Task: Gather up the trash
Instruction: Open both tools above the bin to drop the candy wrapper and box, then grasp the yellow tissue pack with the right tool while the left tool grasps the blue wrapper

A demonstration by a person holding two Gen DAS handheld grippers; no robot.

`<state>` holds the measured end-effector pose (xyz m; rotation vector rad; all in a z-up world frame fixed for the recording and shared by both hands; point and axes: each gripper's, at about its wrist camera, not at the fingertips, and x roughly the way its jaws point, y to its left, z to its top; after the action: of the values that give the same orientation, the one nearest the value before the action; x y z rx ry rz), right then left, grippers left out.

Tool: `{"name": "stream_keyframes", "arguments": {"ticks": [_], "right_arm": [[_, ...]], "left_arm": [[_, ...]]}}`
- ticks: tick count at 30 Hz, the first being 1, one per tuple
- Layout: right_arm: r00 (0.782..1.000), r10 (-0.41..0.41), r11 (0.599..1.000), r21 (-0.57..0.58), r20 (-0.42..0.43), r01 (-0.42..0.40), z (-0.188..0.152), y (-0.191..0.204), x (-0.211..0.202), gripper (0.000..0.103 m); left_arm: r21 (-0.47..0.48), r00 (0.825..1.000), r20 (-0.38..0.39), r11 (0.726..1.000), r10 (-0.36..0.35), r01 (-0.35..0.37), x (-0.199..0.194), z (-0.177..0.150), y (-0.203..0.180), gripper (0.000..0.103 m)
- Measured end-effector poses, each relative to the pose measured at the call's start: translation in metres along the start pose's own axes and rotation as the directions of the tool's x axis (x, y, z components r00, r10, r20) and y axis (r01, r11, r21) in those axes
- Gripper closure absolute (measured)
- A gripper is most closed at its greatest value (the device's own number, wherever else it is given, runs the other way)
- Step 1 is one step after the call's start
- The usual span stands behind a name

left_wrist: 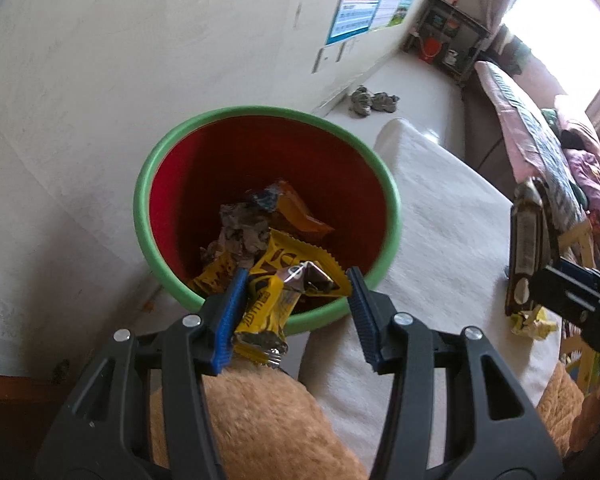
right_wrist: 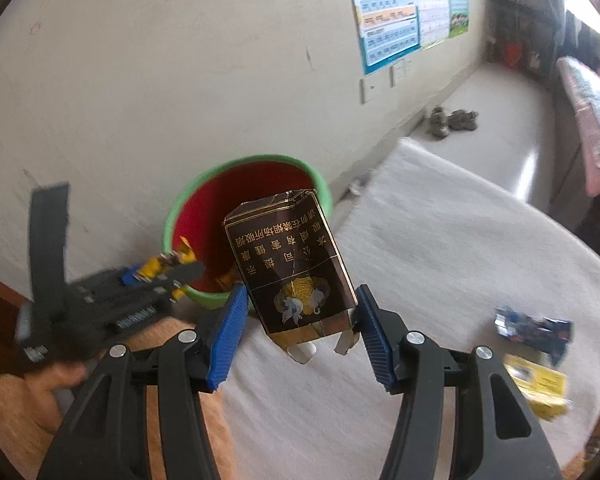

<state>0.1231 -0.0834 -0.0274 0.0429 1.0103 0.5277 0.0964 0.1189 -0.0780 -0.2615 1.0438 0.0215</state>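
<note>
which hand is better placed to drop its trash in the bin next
Left. The left gripper holds the yellow wrapper right at the rim of the green-rimmed bin. The right gripper, gripping the dark carton, looks farther back over the white cloth.

Shoes (left_wrist: pixel 373 101) by wall — posters (right_wrist: pixel 392 8) above.

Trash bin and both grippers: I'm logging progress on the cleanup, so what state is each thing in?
Bin: upright, open, partly filled with wrappers.
Left gripper: shut on a yellow wrapper, over the bin's near rim.
Right gripper: shut on a dark brown carton, crumpled, short of the bin.
Blue wrapper: lying on the white cloth.
Yellow packet: lying on the cloth.
</note>
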Motion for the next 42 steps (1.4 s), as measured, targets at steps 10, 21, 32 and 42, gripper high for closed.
{"name": "stream_keyframes", "arguments": {"ticks": [10,21,32,42], "right_arm": [[0.978,0.207,0.961,0.188,0.004,-0.204,0.050,-0.007,0.044,0.032],[0.977,-0.203,0.979,-0.036,-0.065,0.201,-0.021,-0.103,-0.021,0.023],[0.813,-0.547,0.826,-0.286,-0.200,0.485,-0.116,-0.170,-0.013,0.030],[0.906,-0.386,0.920,-0.001,-0.177,0.392,-0.125,-0.187,-0.047,0.089]], "left_arm": [[-0.067,0.999,-0.007,0.997,0.047,-0.048,0.023,0.016,0.022,0.026],[0.042,1.000,0.023,0.999,0.021,-0.022,0.009,0.004,-0.001,0.026],[0.239,0.989,-0.036,0.959,-0.146,0.151,0.014,-0.010,-0.118,0.026],[0.400,0.971,-0.095,0.885,-0.218,0.238,0.022,-0.019,-0.214,0.026]]}}
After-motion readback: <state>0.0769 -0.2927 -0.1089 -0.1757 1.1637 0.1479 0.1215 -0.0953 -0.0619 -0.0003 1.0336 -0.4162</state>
